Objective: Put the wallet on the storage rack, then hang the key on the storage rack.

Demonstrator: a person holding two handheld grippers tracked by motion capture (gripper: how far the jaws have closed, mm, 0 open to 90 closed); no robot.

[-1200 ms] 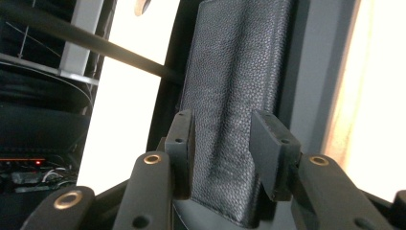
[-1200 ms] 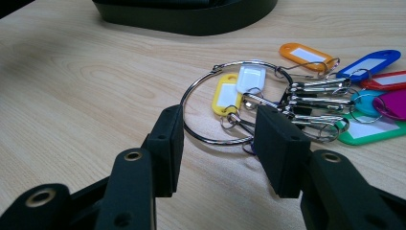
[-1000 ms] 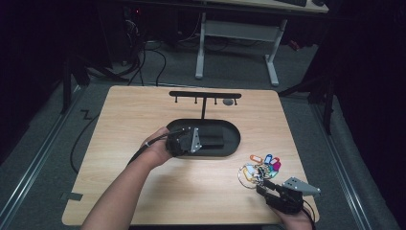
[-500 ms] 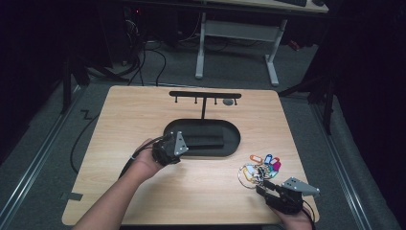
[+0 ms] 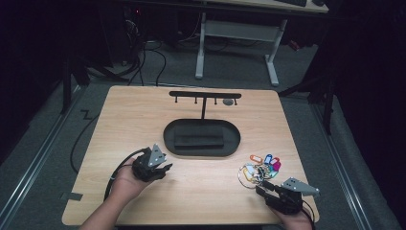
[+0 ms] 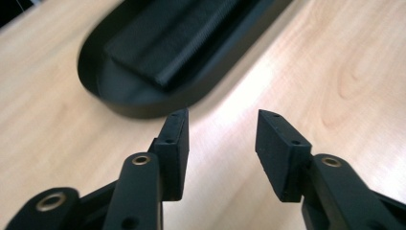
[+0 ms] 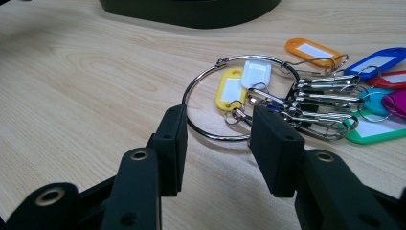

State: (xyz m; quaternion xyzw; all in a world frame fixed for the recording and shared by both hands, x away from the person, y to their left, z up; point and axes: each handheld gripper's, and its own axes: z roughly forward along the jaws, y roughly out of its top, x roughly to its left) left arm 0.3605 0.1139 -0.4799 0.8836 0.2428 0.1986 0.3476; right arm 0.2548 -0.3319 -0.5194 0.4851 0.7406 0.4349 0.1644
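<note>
High view: one table (image 5: 143, 120), one black oval tray (image 5: 201, 137) at centre holding one dark block (image 5: 198, 138), and one T-shaped rack (image 5: 205, 95) behind it. One bunch of keys (image 5: 258, 167) lies at lower right. Two grippers: the left gripper (image 5: 165, 168) at lower left, just short of the tray, and the right gripper (image 5: 261, 188) at lower right, just below the keys.

Left gripper view: its jaws have just been opening and stand released with bare wood between them; the tray's rim (image 6: 143, 108) fills the upper left.

Right gripper view: jaws released, nothing clasped, the big ring (image 7: 210, 132) lying just beyond the tips. Here the tags can be counted: seven show, invisible as separate pieces from above.
</note>
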